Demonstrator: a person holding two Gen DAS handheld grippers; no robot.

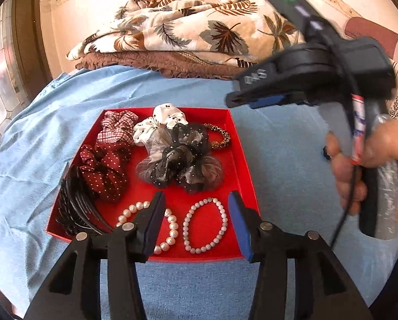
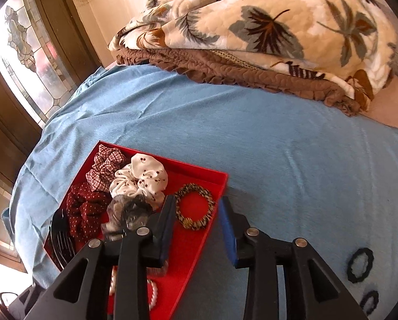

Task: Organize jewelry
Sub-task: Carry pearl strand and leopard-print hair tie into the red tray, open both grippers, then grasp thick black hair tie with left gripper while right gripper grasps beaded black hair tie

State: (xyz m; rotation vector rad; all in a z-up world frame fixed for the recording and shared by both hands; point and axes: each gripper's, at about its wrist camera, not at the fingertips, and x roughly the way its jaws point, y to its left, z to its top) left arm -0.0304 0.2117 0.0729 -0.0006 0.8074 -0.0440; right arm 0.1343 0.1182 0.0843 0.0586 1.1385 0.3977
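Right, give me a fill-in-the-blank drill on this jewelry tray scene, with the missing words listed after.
1. The tray holding the scrunchies is ___ in colour.
2. The two pearl bracelets lie along the tray's ___ edge in the left wrist view.
3. The black hair ties lie on the ___ cloth, outside the tray.
4. The left gripper holds ___.

Missing words: red; near; blue; nothing

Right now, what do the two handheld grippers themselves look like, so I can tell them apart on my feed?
Both are the same build: black plastic bodies with triangular cut-outs, silver round pivot bolts and blue pads on the fingers. The left gripper shows only its fingers. The right gripper, seen from the left wrist view, carries a black box with a green light, a black cable and a handle wrapped in clear film.
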